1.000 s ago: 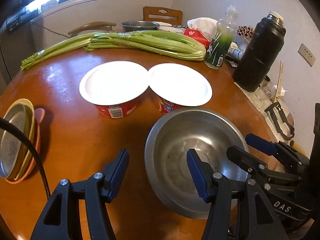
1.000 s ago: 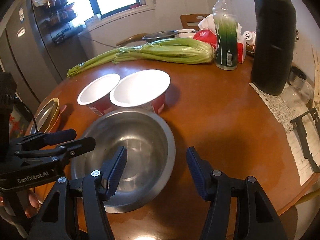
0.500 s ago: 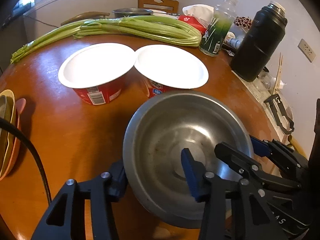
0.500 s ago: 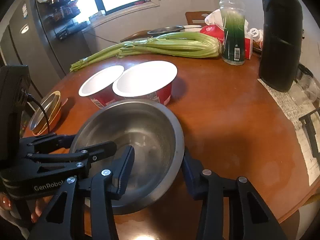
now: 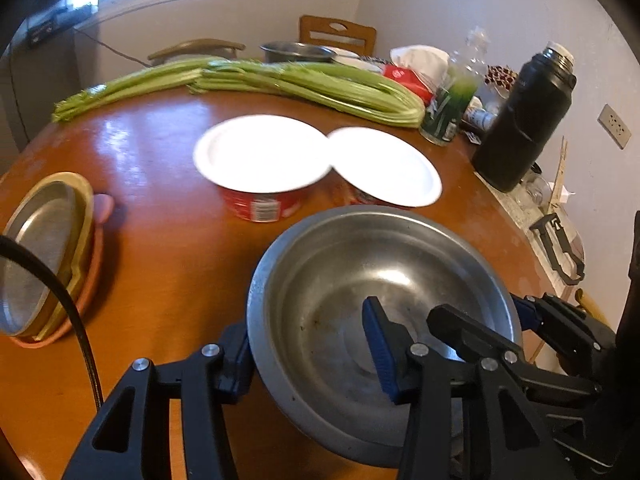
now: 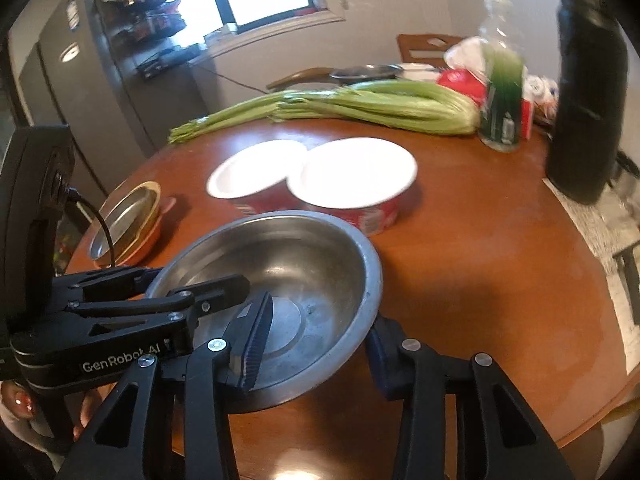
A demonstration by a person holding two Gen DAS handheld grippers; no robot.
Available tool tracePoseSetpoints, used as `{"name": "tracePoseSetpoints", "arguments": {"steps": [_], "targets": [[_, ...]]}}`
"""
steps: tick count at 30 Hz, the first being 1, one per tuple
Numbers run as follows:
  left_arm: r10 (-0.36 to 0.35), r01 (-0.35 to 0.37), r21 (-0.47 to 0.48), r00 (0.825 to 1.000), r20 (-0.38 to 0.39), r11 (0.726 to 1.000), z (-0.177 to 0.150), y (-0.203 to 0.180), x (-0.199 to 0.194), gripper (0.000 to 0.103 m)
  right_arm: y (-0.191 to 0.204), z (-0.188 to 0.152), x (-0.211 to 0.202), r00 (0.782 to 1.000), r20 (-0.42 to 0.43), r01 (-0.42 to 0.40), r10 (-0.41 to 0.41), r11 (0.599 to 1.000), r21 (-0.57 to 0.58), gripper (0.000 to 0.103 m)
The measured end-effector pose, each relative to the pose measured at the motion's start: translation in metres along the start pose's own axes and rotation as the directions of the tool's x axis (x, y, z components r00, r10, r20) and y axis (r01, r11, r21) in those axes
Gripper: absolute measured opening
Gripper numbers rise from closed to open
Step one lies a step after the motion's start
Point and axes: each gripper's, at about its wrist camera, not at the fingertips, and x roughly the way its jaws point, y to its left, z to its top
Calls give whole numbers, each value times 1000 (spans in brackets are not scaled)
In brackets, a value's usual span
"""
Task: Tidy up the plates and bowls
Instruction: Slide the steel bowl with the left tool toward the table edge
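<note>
With both clamps pinching opposite rim edges of the steel bowl point(image 5: 372, 312), left gripper point(image 5: 308, 350) and right gripper point(image 6: 316, 340) each one finger inside, one outside: lift level, hands moving together. Carry clear of the paper bowls point(image 5: 264, 160) just ahead, toward the plate stack point(image 5: 44, 256) off left.

Left gripper point(image 5: 312, 352) angled down, 2 jaws clamped on near-left rim of steel bowl point(image 5: 360, 264). Right gripper point(image 6: 316, 336) angled down, jaws clamped on opposite rim. Fingertips point(image 6: 18, 402) visible behind left gripper.
</note>
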Motion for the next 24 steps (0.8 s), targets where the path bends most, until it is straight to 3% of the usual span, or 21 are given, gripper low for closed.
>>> {"name": "tracePoseSetpoints", "arguments": {"steps": [10, 24], "targets": [[26, -26, -19, 999, 19, 999, -17, 30, -16, 48, 38, -5, 8, 1000, -11, -24, 24, 998, -54, 46], [54, -54, -22, 998, -13, 998, -32, 39, -2, 49, 44, -17, 29, 997, -65, -38, 32, 996, -82, 46]]}}
